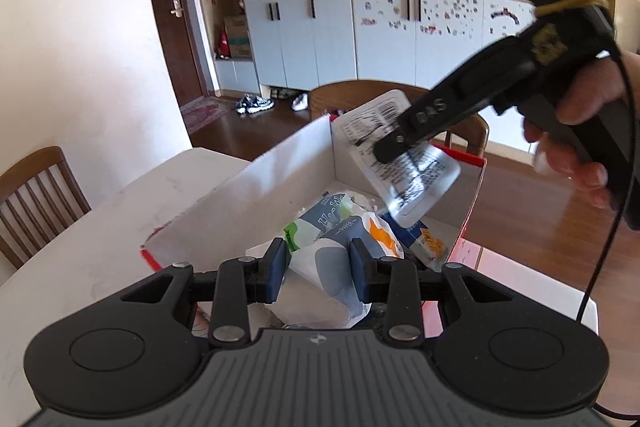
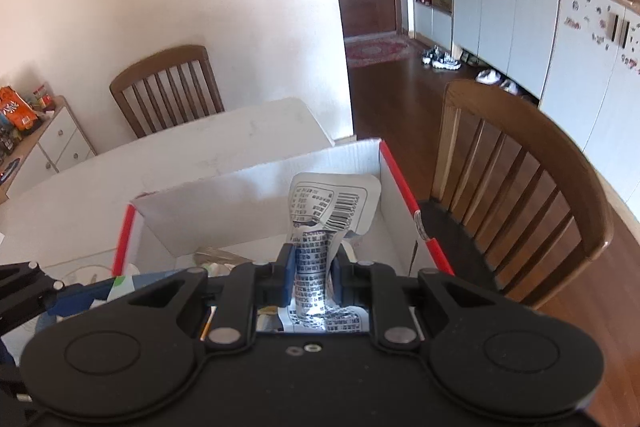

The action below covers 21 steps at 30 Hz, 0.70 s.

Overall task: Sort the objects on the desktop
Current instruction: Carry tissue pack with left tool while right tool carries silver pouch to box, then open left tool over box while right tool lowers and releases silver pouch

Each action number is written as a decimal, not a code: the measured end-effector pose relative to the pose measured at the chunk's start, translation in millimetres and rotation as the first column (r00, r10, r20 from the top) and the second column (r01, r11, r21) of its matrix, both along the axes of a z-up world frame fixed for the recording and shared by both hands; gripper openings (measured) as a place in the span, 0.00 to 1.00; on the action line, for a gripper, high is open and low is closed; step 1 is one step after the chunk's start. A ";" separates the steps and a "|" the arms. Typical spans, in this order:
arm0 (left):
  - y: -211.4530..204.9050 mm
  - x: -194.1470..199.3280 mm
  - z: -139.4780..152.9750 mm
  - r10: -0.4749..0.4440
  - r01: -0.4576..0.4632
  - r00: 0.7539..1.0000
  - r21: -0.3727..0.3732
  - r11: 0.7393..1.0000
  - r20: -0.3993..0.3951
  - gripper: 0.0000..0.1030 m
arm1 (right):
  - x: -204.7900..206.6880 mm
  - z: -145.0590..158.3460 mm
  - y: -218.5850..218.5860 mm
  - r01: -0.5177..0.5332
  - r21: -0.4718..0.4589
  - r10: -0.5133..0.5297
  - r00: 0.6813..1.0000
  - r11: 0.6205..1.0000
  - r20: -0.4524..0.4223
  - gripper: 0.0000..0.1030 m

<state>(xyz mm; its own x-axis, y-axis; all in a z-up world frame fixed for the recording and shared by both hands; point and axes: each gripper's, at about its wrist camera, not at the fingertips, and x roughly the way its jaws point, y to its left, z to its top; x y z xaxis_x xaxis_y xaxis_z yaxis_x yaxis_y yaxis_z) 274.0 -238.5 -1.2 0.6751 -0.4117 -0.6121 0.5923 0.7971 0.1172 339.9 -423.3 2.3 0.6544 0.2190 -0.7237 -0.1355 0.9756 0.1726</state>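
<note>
The silver sachet (image 2: 320, 227) is clamped in the right gripper (image 2: 312, 269) above the box (image 2: 256, 203) on the counter (image 2: 224, 139) — best released low inside — while a blue-white pouch (image 1: 320, 267) is pinched by the left gripper (image 1: 318, 269).

Both wrist cameras look forward and down at close range into the same open cardboard box (image 1: 288, 171) (image 2: 248, 203) on the white table (image 1: 100, 227) (image 2: 224, 135), the left view also catching the right gripper (image 1: 384, 155) above it.
</note>
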 end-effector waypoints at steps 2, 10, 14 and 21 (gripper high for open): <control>-4.1 3.0 -5.8 -0.004 0.004 1.000 0.015 1.000 -0.008 0.32 | 7.5 -9.7 0.4 -0.002 0.003 0.002 1.000 1.000 -0.028 0.17; -16.9 14.1 -21.8 -0.018 0.021 0.997 0.048 0.999 -0.079 0.32 | 27.1 -42.0 2.9 -0.028 0.020 0.031 0.991 0.999 -0.133 0.17; -17.3 18.8 -26.4 -0.007 0.013 0.994 0.049 0.999 -0.111 0.32 | 30.9 -50.1 2.2 -0.037 0.024 0.041 0.987 0.999 -0.153 0.17; -17.3 34.7 -30.6 0.014 -0.005 0.984 0.056 0.998 -0.178 0.32 | 38.9 -58.7 0.3 -0.055 0.017 0.057 0.983 0.998 -0.176 0.17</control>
<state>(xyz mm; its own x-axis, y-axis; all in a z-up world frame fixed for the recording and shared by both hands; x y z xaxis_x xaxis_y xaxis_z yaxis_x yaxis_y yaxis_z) 308.7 -255.8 -31.8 0.5571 -0.3683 -0.7443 0.6000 0.7981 0.0542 378.9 -423.0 -56.4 0.5036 0.2608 -0.8236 -0.1559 0.9651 0.2103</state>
